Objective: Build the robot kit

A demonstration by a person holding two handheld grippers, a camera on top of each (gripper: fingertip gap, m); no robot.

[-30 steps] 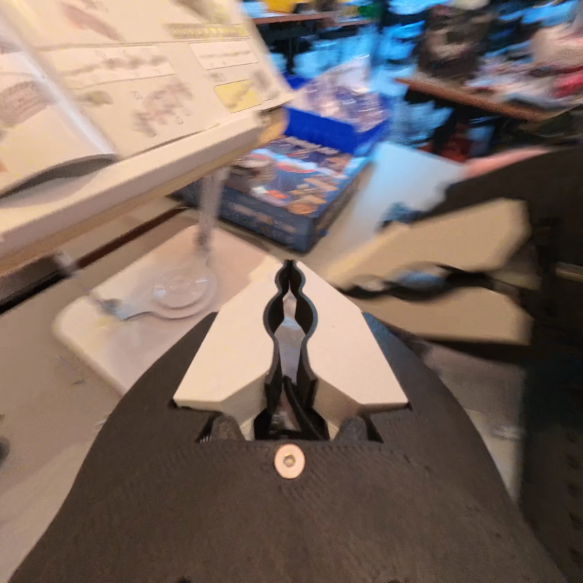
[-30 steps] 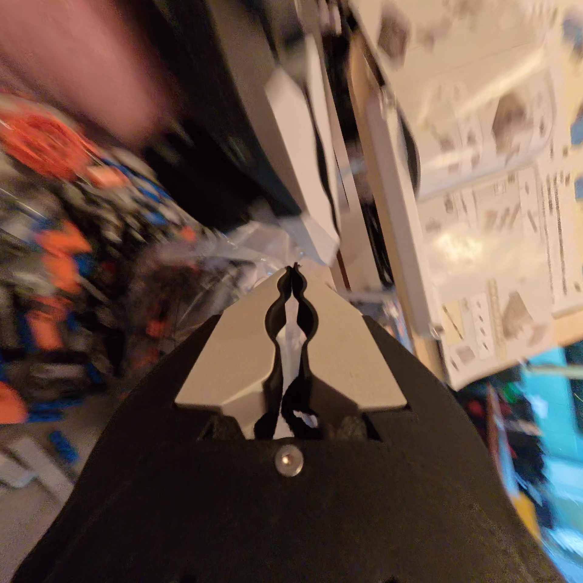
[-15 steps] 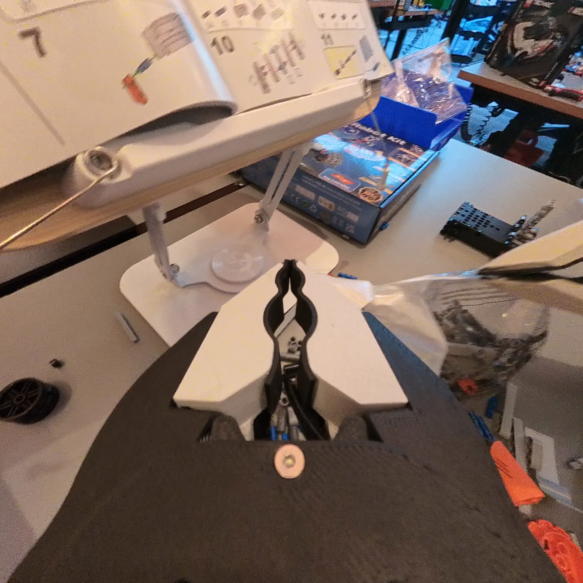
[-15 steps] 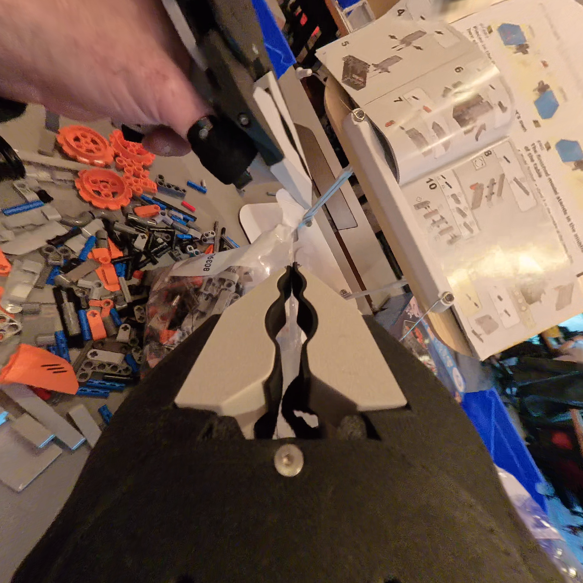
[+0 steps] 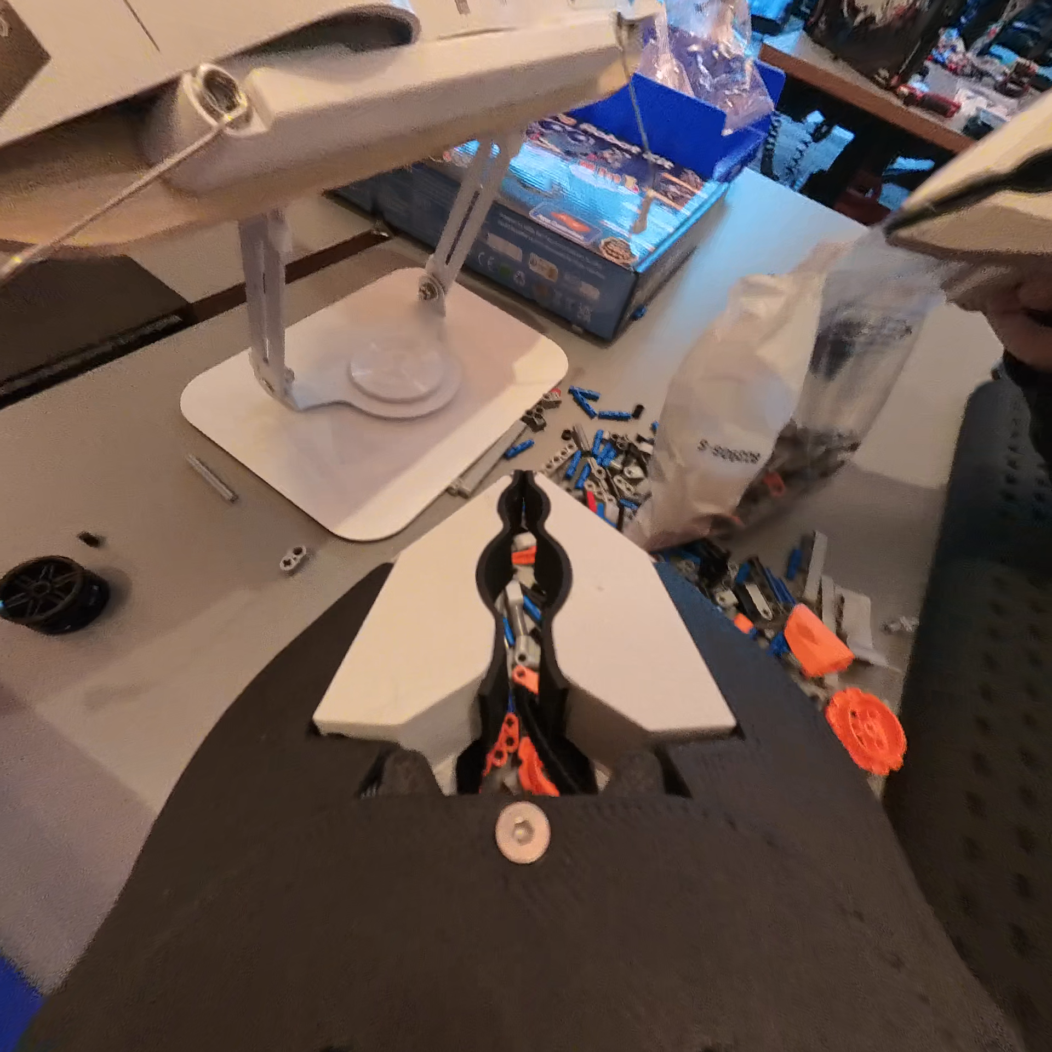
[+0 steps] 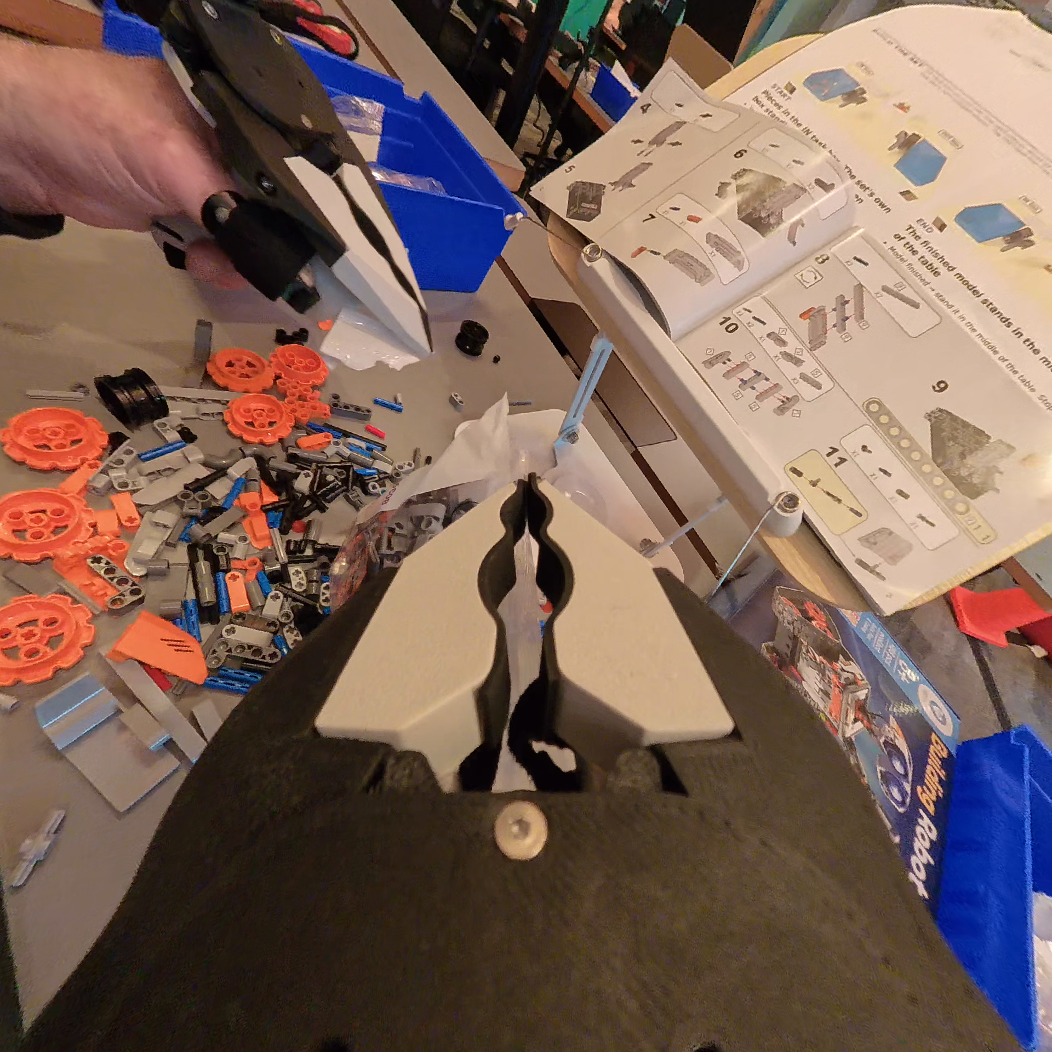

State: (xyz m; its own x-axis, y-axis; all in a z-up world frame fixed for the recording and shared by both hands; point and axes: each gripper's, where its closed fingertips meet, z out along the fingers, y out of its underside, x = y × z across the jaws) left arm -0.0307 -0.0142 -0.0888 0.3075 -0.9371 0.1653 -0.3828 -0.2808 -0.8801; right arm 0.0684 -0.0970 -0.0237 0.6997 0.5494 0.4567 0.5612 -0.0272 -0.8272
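Observation:
My right gripper (image 6: 526, 479) is shut on the top of a clear plastic bag (image 6: 421, 512) of small building parts. The bag hangs from it over a spread pile of grey, black, blue and orange parts (image 6: 245, 512) on the grey table. In the left wrist view the bag (image 5: 757, 410) hangs from the right gripper (image 5: 888, 230) at the upper right, with its bottom at the pile (image 5: 603, 472). My left gripper (image 5: 524, 479) is shut and empty above the pile, left of the bag. In the right wrist view a hand holds the left gripper (image 6: 426, 341) over a scrap of clear plastic (image 6: 364, 344).
A white book stand (image 5: 370, 432) holds an open instruction booklet (image 6: 854, 319) over the table's far side. A blue kit box (image 5: 569, 227), a blue bin (image 6: 444, 222), black wheels (image 5: 51, 595), orange gears (image 6: 51, 438) and grey plates (image 6: 108, 740) lie around. Some 15 cm of space lies between my two pairs of fingers.
The left gripper has drawn away from the right gripper and the bag. The right gripper stays shut on the bag and has swung level. More of the parts pile now shows.

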